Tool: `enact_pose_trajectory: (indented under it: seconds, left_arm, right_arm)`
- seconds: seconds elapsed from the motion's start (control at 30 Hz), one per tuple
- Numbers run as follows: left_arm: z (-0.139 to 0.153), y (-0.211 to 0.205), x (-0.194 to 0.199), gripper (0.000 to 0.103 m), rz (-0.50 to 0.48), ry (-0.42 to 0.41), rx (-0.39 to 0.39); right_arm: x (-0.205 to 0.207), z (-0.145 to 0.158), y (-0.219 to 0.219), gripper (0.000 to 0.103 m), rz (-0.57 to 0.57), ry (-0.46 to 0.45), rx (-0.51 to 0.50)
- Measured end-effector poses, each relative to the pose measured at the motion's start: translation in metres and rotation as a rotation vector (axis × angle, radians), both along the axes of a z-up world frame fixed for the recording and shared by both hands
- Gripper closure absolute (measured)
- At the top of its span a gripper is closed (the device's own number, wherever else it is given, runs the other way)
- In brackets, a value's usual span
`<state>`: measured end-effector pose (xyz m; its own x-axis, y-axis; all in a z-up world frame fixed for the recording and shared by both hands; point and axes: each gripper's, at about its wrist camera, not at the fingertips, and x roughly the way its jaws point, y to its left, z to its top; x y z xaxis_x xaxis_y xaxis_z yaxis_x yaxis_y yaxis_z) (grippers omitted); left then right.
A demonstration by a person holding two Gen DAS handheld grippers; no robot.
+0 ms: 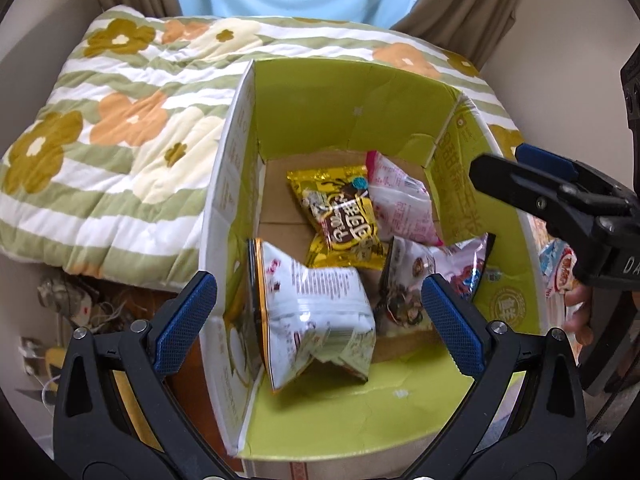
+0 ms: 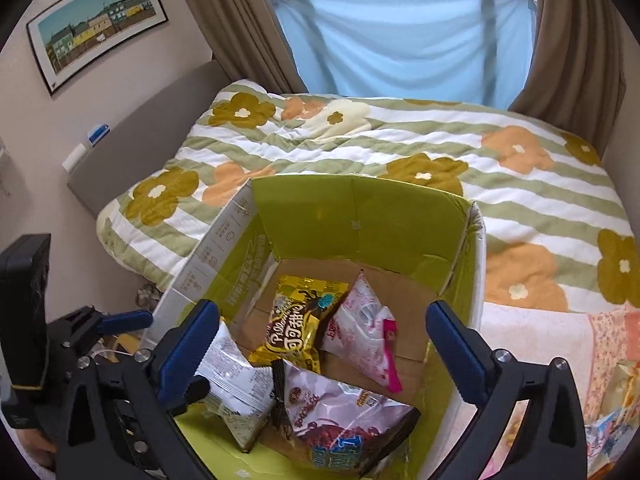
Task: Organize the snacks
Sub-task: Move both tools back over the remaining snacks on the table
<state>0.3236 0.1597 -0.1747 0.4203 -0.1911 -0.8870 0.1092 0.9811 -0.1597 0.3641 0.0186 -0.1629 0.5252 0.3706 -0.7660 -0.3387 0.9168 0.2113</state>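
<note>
An open cardboard box (image 1: 360,100) with green inner flaps (image 2: 352,208) holds several snack bags: a yellow chocolate bag (image 1: 340,216) (image 2: 292,328), a pink-white bag (image 1: 400,200) (image 2: 364,332), a white crumpled bag (image 1: 320,312) (image 2: 232,384) and a purple-white bag (image 1: 424,276) (image 2: 340,412). My left gripper (image 1: 320,320) is open above the white bag, which looks blurred and is not touched by the fingers. My right gripper (image 2: 324,352) is open and empty above the box; it also shows in the left wrist view (image 1: 520,184) at the right.
A bed with a flowered green-striped quilt (image 2: 400,148) lies behind the box. More snack packets (image 2: 616,424) lie on a pink cloth at the right. Cables and clutter (image 1: 72,304) sit on the floor left of the box. Curtains (image 2: 572,40) hang behind.
</note>
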Motion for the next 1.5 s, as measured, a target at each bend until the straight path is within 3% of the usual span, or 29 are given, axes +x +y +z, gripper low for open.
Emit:
enact_pose_trajectory:
  seconds: [0.13,0.33,0.63,0.8,1.03,1.27,1.5]
  left_arm:
    - [0.006,0.001,-0.010,0.001,-0.013,-0.013,0.005]
    - [0.018,0.003,-0.020,0.001,-0.040,-0.043,-0.023]
    - [0.028,-0.032,-0.034,0.001,-0.175,-0.077,-0.087]
    - [0.037,-0.069,-0.045,0.001,-0.243,-0.101,-0.100]
    - [0.046,-0.124,-0.070,0.001,-0.274,-0.130,-0.097]
    - [0.046,-0.203,-0.098,0.001,-0.227,-0.139,-0.094]
    - [0.021,-0.279,-0.118,0.001,-0.174,-0.139,0.006]
  right_arm:
    - [-0.011,0.002,0.000,0.000,0.003,0.028,0.025]
    - [-0.031,0.017,-0.005,0.000,-0.035,0.000,0.015]
    - [-0.072,0.044,-0.040,0.000,-0.157,-0.042,0.042]
    - [-0.099,0.057,-0.079,0.000,-0.248,-0.066,0.017]
    - [-0.130,0.055,-0.147,0.000,-0.338,-0.051,0.057]
    - [-0.144,0.039,-0.214,0.000,-0.284,-0.018,0.049]
    - [-0.143,0.011,-0.274,0.000,-0.190,0.067,0.102]
